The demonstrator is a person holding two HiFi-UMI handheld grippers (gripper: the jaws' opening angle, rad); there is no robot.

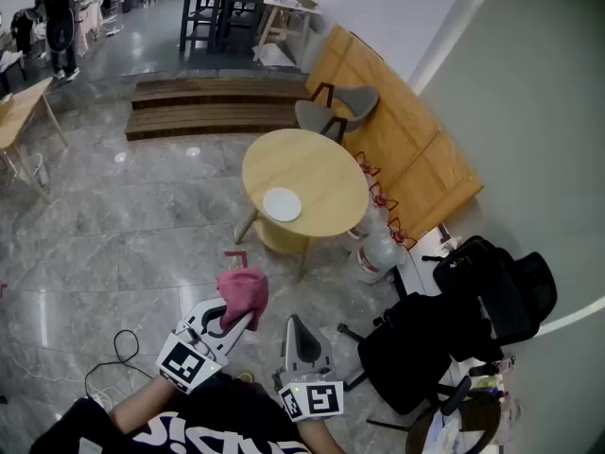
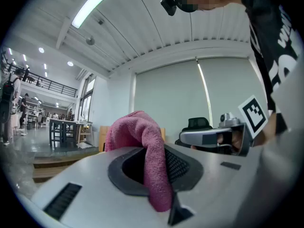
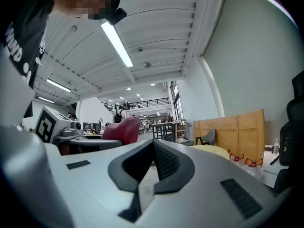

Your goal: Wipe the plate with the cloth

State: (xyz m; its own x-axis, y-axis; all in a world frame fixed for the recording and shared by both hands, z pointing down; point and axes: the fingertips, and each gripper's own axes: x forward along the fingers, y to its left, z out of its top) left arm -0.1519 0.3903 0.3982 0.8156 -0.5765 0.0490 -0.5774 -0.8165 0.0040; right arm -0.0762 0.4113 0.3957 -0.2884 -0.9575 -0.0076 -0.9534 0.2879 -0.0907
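Head view: the plate (image 1: 282,204) sits on the round tabletop (image 1: 326,164) at twelve o'clock, well apart from both claws. The left claw (image 1: 234,318) is clamped on the cloth (image 1: 243,291); the right claw (image 1: 297,333) is closed, empty. Best to step closer, then press the cloth flat.

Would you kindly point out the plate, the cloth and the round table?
plate (image 1: 282,204), head view, centre of its face.
cloth (image 1: 243,292), head view, bunched top.
round table (image 1: 321,173), head view, bare wooden top.
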